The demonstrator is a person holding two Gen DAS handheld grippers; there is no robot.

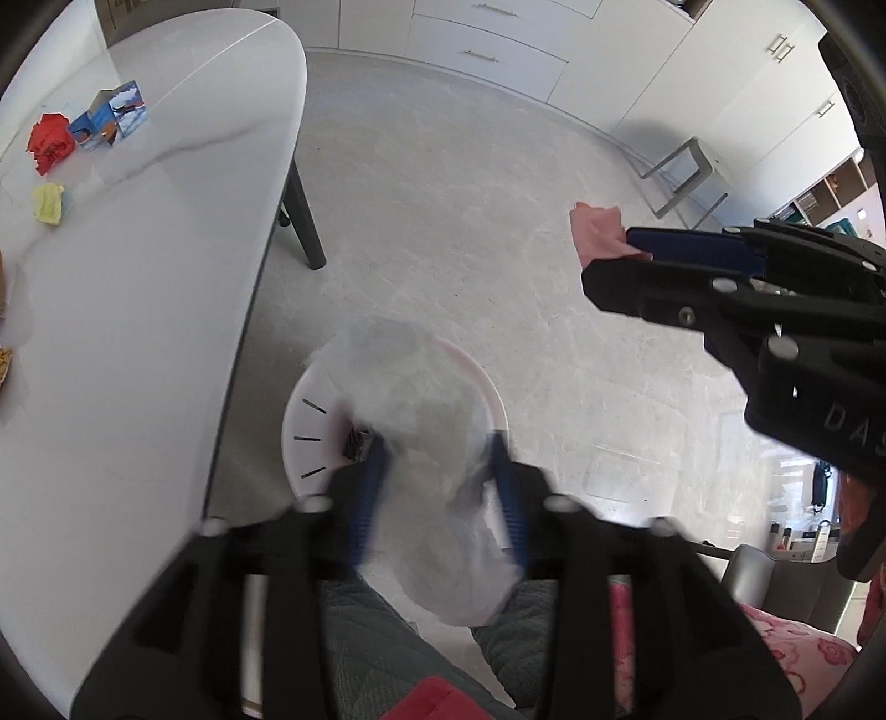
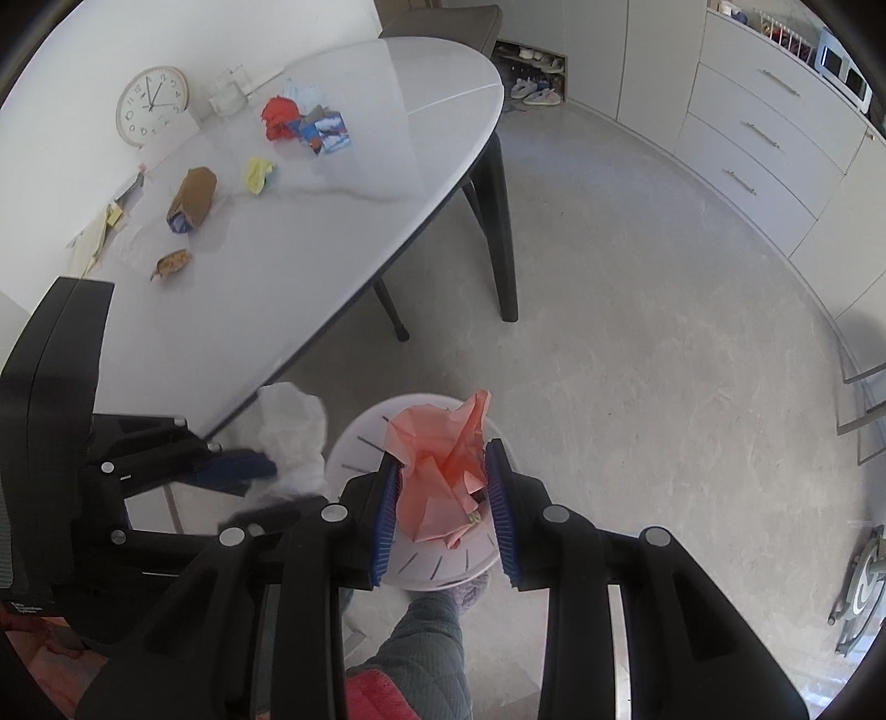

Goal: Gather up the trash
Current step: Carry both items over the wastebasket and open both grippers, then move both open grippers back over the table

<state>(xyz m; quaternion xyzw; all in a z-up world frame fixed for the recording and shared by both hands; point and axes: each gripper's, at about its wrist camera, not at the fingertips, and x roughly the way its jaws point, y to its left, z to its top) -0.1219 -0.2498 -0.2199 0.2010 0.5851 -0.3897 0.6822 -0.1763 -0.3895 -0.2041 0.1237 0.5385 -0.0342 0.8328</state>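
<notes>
Right claw (image 2: 446,493) clamped on crumpled pink paper (image 2: 443,471), white bin (image 2: 360,443) directly below. Left claw (image 1: 437,476) parted, blurred white tissue (image 1: 443,498) loose between its pads, over the same bin.

A: Left wrist view? Looks steeply down along the left gripper (image 1: 437,459), close above the round white slotted bin (image 1: 310,437) on the pale marbled floor (image 1: 443,232). White oval tabletop (image 1: 138,277) fills the left side, white drawer cabinets (image 1: 487,39) far at top. Blurred near the fingers.

B: Right wrist view: also steep down, along the right gripper (image 2: 446,498), right over the same bin (image 2: 360,443). Table (image 2: 332,221) far left, cabinets (image 2: 764,138) far right.

A: Shared: bin, floor, table with red crumpled paper (image 1: 50,141) (image 2: 279,116), cabinets.

B: Each view catches the other gripper — right one (image 1: 614,266) at right, left one (image 2: 260,482) at near left.
</notes>
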